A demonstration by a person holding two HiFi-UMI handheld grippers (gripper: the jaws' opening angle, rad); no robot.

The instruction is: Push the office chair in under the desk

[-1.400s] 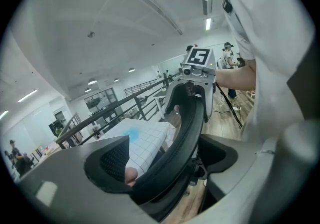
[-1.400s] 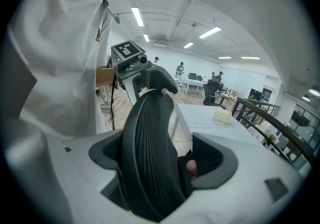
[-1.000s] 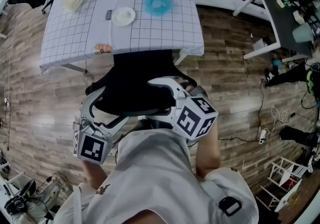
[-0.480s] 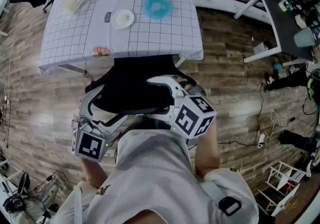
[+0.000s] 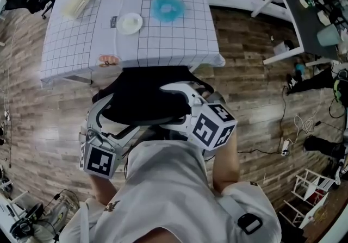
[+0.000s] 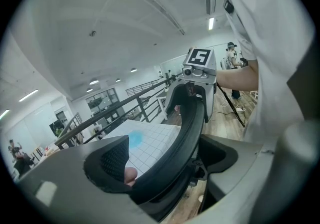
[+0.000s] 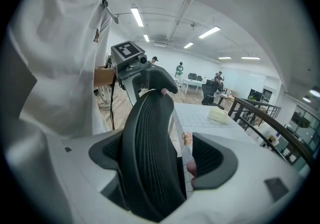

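Note:
The black mesh office chair (image 5: 140,94) stands at the front edge of the desk (image 5: 163,41), which is covered by a white grid cloth; the seat is partly under it. My left gripper (image 5: 106,110) and right gripper (image 5: 182,94) both straddle the top of the backrest, one at each end. In the left gripper view the curved backrest (image 6: 189,128) runs between the spread jaws of the left gripper (image 6: 165,160), with a gap to one pad. In the right gripper view the mesh backrest (image 7: 147,148) lies between the wide jaws of the right gripper (image 7: 160,160), against one pad.
On the desk lie a white plate (image 5: 130,23), a blue ring (image 5: 167,7), a pale box (image 5: 76,4) and a small item (image 5: 109,60) at the front edge. A second white desk (image 5: 283,19) and floor cables (image 5: 302,125) lie to the right.
The desk's front edge sits slightly nearer the grippers, so the chair has gone a little further under it. Both grippers keep their places on the backrest.

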